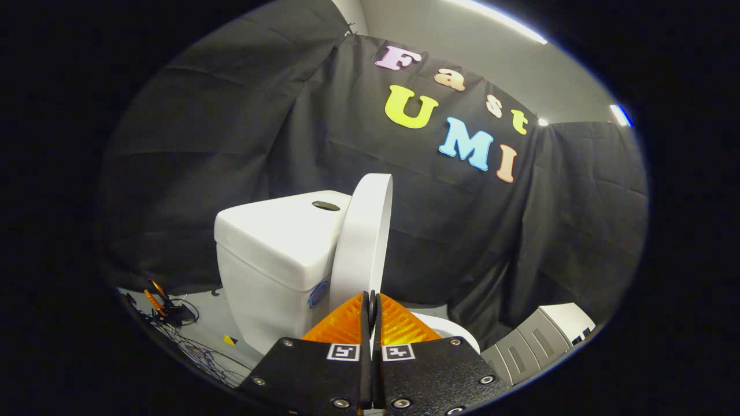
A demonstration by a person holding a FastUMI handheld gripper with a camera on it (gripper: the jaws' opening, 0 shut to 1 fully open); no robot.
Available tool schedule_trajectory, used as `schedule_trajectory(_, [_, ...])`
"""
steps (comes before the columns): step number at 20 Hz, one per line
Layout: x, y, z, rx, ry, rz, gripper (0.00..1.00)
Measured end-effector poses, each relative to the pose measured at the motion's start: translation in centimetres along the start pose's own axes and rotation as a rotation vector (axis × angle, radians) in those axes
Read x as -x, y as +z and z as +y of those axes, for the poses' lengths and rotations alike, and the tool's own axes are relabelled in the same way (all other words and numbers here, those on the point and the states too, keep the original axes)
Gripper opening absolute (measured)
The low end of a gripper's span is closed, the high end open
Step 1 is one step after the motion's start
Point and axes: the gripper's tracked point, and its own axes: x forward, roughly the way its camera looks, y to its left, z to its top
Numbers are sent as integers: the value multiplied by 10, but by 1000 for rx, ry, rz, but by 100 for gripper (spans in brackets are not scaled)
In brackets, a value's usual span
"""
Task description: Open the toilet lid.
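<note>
A white toilet stands just ahead of me. Its lid (363,231) is raised almost upright, seen edge-on, and rests near the front of the white tank (272,242). On top of the tank sits a dark flush button (326,205). Part of the white seat rim (448,330) shows to the right of the fingers. My gripper (370,300) is shut, its fingers pressed together with nothing visible between them. The fingertips sit at the lower edge of the lid, just in front of it; I cannot tell whether they touch it.
A grey ribbed box (535,341) sits low to the right of the toilet. To the left of the tank, cables (196,349) and an orange-handled tool (159,300) lie on the pale floor. Black cloth walls close in behind and on both sides.
</note>
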Motion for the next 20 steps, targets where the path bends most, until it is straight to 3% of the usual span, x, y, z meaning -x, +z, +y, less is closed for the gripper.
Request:
schedule_trajectory(9, [-1,-1,-2,-34,5,15,0])
schedule_trajectory(13, [-1,0,7,-55,87,27,7])
schedule_trajectory(15, [0,1,9,-70,132,28,21])
schedule_trajectory(17, [3,4,15,-96,188,24,47])
schedule_trajectory(19, [12,15,10,-129,217,-9,87])
schedule_trajectory(20, [15,21,6,-153,227,-25,95])
